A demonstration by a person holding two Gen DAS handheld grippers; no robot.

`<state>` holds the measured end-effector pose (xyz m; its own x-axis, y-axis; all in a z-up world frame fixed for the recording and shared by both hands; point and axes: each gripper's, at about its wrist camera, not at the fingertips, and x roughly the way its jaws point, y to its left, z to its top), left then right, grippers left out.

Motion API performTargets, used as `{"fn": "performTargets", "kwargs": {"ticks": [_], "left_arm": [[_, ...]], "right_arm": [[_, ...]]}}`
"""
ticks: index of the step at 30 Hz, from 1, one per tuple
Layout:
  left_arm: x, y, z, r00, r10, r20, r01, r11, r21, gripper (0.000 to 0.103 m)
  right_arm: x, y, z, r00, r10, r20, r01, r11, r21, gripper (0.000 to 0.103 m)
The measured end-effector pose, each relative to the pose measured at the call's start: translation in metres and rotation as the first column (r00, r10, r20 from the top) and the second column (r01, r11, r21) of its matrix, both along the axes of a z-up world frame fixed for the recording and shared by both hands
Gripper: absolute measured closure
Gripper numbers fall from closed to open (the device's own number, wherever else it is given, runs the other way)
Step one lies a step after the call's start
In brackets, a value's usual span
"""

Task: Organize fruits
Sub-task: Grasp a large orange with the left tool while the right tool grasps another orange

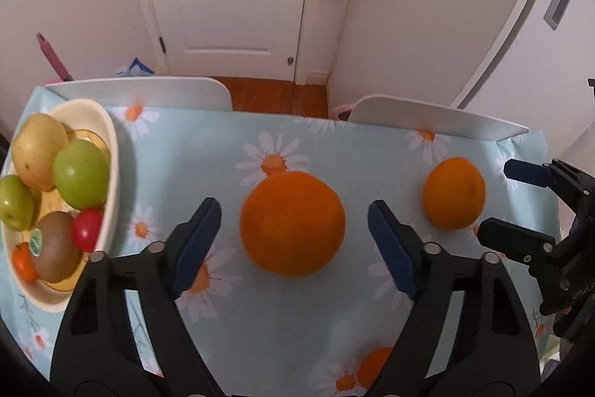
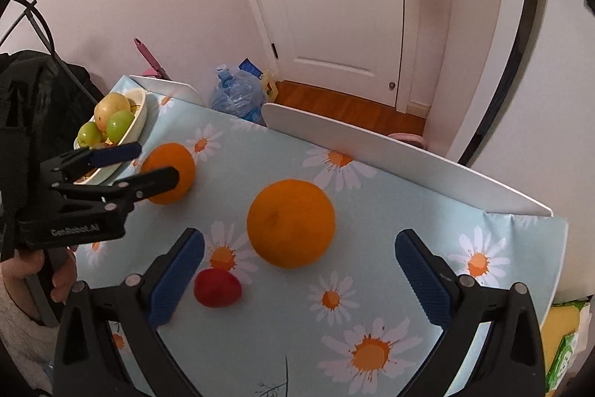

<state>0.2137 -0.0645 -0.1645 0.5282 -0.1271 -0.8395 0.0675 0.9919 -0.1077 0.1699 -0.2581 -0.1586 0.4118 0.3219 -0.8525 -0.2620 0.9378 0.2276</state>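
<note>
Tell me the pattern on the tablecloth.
The tablecloth is light blue with white daisies with orange centres; the right wrist view shows it best.

Counts, placed relative to the cream bowl (image 1: 108, 136) at the table's left end.

Inside the bowl: green apples, two (image 1: 81, 173) (image 1: 15, 202); one yellow pear (image 1: 37, 149); one kiwi with a sticker (image 1: 55, 246); one small red fruit (image 1: 87, 229); one small orange fruit at the near rim (image 1: 23, 261). Six pieces in all.

Outside the bowl, on the daisy cloth (image 2: 372, 266): oranges, two, the nearer orange (image 1: 292, 223) just right of the bowl, the farther orange (image 1: 454, 193) well to its right. One red fruit (image 2: 217, 287) lies nearer the camera than both. One orange shape low in the left view, kind not determinable.

Grippers: two. White chair backs beyond the bowl: two.
</note>
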Motion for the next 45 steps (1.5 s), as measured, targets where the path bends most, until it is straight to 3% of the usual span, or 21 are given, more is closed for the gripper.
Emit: {"fn": "performTargets", "kwargs": {"ticks": [7,25,35,38,45], "left_arm": [[0.001,0.001,-0.005,0.999,0.035,-0.010,-0.035,0.999,0.004,0.037],[-0.016,-0.005,-0.007,1.000,0.016,-0.011,-0.015,0.997,0.077,0.038],[-0.030,-0.002,-0.011,1.000,0.025,-0.009,-0.024,0.995,0.093,0.038],[-0.035,-0.001,-0.011,1.000,0.030,-0.002,-0.029,0.995,0.092,0.038],[-0.047,0.002,-0.001,0.999,0.031,0.026,-0.033,0.995,0.089,0.038]], "right_arm": [[0.004,0.000,-0.013,1.000,0.004,-0.024,-0.003,1.000,0.024,0.001],[0.014,0.008,-0.028,0.999,0.022,-0.039,-0.022,1.000,0.009,0.011],[0.017,0.018,-0.032,0.999,0.045,-0.028,-0.046,0.998,-0.035,0.029],[0.017,0.021,-0.031,0.997,0.067,-0.026,-0.067,0.997,-0.026,0.048],[0.009,0.028,-0.021,0.995,0.096,0.004,-0.095,0.994,-0.053,0.048]]}}
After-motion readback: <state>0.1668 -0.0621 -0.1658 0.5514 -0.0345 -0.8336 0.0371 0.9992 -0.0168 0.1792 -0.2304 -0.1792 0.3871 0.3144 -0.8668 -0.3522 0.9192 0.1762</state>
